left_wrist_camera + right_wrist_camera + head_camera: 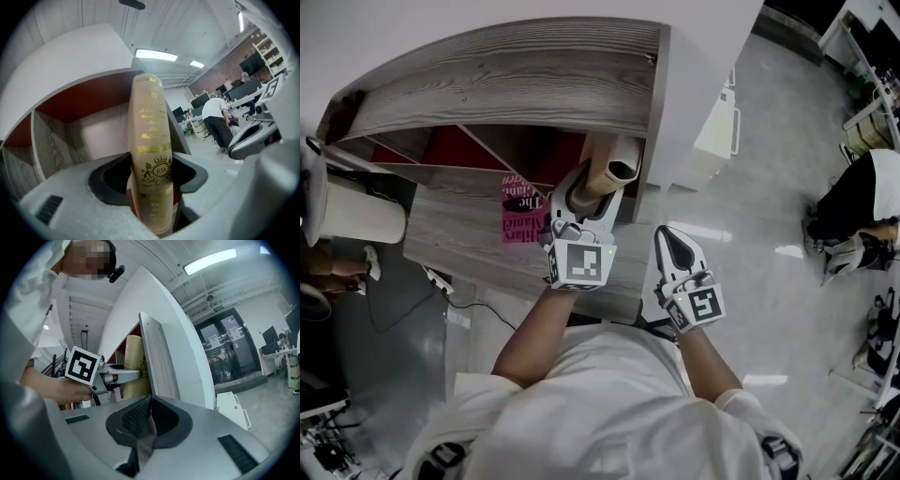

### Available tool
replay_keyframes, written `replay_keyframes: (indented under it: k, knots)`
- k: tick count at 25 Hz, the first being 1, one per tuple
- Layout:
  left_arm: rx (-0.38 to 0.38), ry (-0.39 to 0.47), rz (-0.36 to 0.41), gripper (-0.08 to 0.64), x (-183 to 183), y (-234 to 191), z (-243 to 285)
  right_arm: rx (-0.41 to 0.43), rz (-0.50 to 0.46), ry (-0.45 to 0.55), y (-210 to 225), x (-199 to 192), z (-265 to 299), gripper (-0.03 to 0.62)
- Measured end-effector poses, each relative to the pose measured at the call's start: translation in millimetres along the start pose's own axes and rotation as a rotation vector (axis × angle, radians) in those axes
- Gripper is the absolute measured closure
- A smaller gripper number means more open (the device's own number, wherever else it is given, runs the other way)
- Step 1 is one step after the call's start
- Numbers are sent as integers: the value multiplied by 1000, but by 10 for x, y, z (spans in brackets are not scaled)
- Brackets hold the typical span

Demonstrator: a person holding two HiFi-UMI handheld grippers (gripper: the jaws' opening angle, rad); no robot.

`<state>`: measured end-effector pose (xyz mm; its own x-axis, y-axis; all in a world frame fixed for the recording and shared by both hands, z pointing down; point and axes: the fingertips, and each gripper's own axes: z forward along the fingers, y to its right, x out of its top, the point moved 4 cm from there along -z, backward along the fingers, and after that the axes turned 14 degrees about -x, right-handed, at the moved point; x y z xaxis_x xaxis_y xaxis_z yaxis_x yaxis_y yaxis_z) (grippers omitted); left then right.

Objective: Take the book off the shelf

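Clamping the spine of the thick beige gold-lettered book (147, 117), which stands upright at the right end of the grey wood-grain shelf (516, 75), the left tool (152, 171) seems placed to draw it out, while the right tool (149, 413), jaws together and empty, hangs just beside.

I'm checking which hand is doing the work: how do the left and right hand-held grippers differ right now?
The left hand-held gripper is closed on the beige book at the shelf; the right hand-held gripper has its jaws together on nothing. The left reaches into the shelf; the right hangs outside its side panel. Both are the same white design.
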<state>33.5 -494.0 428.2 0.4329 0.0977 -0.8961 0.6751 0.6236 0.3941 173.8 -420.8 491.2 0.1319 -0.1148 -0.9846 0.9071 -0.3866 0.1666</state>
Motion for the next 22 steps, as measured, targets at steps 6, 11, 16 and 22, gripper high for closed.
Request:
replay_keyframes:
  k: [6, 11, 16, 22]
  knots:
    - [-25, 57, -45, 333, 24, 9, -163, 22, 2, -8, -43, -2, -56, 577]
    - [-30, 92, -75, 339, 103, 77, -319, 39, -4, -8, -78, 13, -180, 577]
    - [-14, 90, -94, 351, 120, 143, -465, 53, -5, -6, -87, 13, -310, 577]
    - [-6, 97, -114, 354, 138, 280, -680, 77, -7, -12, -113, -20, -528, 577]
